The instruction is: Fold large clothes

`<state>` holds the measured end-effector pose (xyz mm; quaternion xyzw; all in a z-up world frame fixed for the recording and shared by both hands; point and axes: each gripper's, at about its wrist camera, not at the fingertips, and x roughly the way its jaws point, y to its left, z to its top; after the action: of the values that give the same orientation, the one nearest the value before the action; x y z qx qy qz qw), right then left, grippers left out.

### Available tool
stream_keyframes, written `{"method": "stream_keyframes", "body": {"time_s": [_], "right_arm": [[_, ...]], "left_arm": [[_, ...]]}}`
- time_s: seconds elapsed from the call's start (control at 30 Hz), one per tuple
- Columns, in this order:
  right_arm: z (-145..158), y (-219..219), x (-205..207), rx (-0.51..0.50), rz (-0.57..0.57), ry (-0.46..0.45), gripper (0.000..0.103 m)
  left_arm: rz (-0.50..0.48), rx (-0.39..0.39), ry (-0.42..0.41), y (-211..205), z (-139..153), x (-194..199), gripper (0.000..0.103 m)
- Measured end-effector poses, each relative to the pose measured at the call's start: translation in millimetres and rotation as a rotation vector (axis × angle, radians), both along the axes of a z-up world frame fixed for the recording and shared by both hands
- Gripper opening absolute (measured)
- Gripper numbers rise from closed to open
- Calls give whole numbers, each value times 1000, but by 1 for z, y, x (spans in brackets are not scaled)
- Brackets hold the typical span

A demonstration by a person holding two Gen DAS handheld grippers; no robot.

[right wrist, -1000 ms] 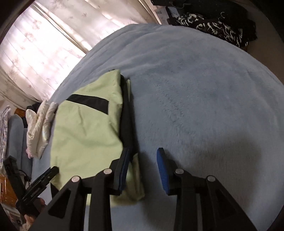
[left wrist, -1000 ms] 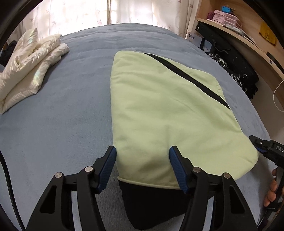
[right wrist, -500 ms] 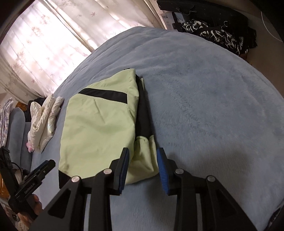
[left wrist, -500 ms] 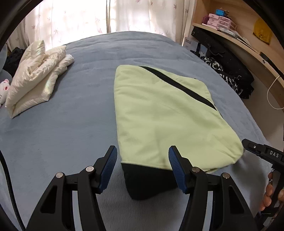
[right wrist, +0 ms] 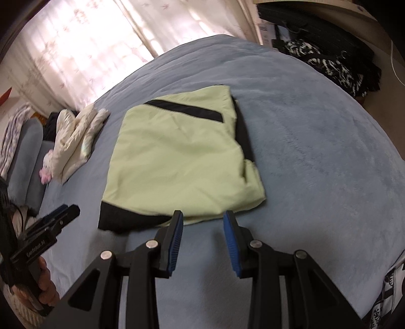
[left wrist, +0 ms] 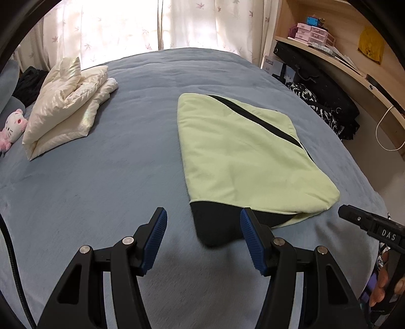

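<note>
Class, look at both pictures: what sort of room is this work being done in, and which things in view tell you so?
Most likely a bedroom in a home. A wide bed with a blue blanket fills the view, a pink soft toy lies at its edge, and sheer curtains cover a window behind.

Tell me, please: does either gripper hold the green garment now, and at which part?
Nothing is held. The left gripper and right gripper both stand open above the bed, clear of the folded green garment.

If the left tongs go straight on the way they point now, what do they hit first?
Most likely the black near end of the folded green garment, which sits between the open left tongs in their view, or the blue blanket just short of it; depth is unclear.
</note>
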<state>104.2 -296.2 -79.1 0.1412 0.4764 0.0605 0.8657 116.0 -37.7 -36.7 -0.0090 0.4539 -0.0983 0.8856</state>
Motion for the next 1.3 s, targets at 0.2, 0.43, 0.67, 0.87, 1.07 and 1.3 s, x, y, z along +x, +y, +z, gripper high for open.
{"method": "stream_keyframes", "body": {"time_s": [0.2,0.43,0.67,0.87,1.07,1.3], "right_arm": [[6,15,-1,-86,52,-14,63],[16,11,18,-134,91,-48,78],[9,-19,61,-35,76,-7,83],[-16,-36,98,2,100,73,83],[-40,-46,121,75,138,91,83],[-76,-57,145,243,149,148,75]], "left_arm": [[22,-28,26,13,-3,2,59],[26,-201,114,29,-18,25,78],[13,-328,208,28,-40,67,79],[-9,-366,251,18,-63,98,79],[-16,-390,304,11,-90,123,79],[-42,-414,322,4,-109,141,79]]}}
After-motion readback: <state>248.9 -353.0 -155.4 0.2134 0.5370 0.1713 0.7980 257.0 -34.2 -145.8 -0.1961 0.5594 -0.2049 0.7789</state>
